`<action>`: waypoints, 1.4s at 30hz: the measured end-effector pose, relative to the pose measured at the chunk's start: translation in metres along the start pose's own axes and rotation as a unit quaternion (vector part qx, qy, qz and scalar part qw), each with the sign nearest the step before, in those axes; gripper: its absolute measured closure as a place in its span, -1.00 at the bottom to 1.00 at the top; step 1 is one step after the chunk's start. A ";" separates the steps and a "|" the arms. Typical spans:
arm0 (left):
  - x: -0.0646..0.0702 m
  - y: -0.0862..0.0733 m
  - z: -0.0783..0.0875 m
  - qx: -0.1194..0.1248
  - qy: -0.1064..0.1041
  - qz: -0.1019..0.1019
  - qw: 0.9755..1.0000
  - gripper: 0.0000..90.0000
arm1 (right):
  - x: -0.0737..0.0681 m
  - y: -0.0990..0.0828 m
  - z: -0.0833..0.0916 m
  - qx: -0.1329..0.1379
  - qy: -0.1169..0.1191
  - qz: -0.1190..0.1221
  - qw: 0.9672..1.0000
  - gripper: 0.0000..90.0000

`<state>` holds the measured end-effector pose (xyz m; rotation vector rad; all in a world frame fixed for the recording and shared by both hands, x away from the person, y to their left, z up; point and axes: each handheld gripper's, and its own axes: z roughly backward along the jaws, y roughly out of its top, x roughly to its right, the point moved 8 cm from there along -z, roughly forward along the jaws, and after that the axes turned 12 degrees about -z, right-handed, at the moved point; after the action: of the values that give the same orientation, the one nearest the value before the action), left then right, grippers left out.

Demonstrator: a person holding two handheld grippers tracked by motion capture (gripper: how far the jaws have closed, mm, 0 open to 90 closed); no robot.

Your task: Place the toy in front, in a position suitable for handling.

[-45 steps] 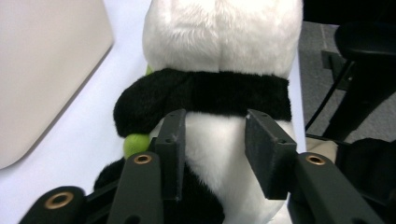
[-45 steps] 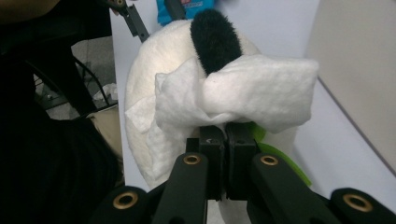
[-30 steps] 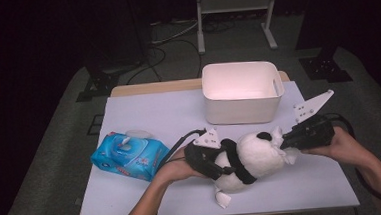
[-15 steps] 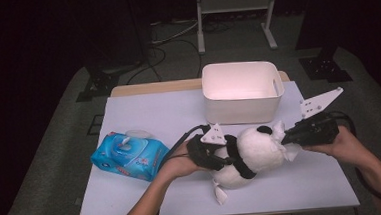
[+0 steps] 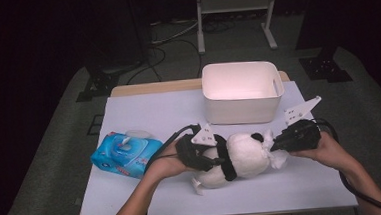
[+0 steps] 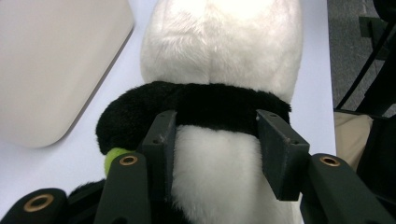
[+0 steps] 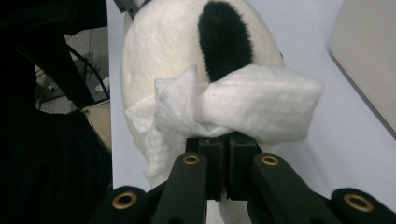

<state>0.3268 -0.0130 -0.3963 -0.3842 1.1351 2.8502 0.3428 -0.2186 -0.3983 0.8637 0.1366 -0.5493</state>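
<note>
Spreading across the middle of the high view, the bench [image 5: 144,115] carries everything, covered in a pale sheet; the white plastic bin [image 5: 241,92] stands at its twelve o'clock edge, apparently empty; the plush panda [image 5: 239,157] lies on its side at the centre, toward six o'clock of the bin; the blue wet-wipe pack [image 5: 123,154] sits at nine o'clock of the toy, its lettering too small to read. The left hand-held gripper [image 6: 212,140] has just been closing and now stands about half shut, pads pressed into the panda's body below the black band; the right hand-held gripper [image 7: 225,147] is shut tight on a white wipe [image 7: 243,109] held against the toy's head. Judging by this, wiping looks under way, with the rest of the toy left to do.
</note>
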 end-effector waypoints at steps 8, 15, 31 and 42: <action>0.011 0.017 -0.015 0.008 -0.014 -0.013 1.000 0.07 | -0.017 0.017 0.015 -0.005 -0.008 0.031 0.999 0.92; 0.011 0.030 -0.016 0.028 -0.042 -0.007 0.999 0.06 | -0.014 -0.005 -0.005 -0.043 -0.005 0.021 0.999 0.92; -0.013 0.030 -0.025 0.002 -0.080 0.020 0.997 0.21 | -0.033 -0.023 -0.004 -0.040 0.026 0.033 0.998 0.92; -0.017 0.038 -0.026 -0.008 -0.073 -0.019 0.997 0.65 | -0.014 -0.001 0.017 -0.011 0.010 0.022 1.000 0.90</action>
<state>0.3437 -0.0577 -0.3845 -0.1926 1.0667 2.8025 0.3285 -0.2260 -0.3836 0.8491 0.1422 -0.4978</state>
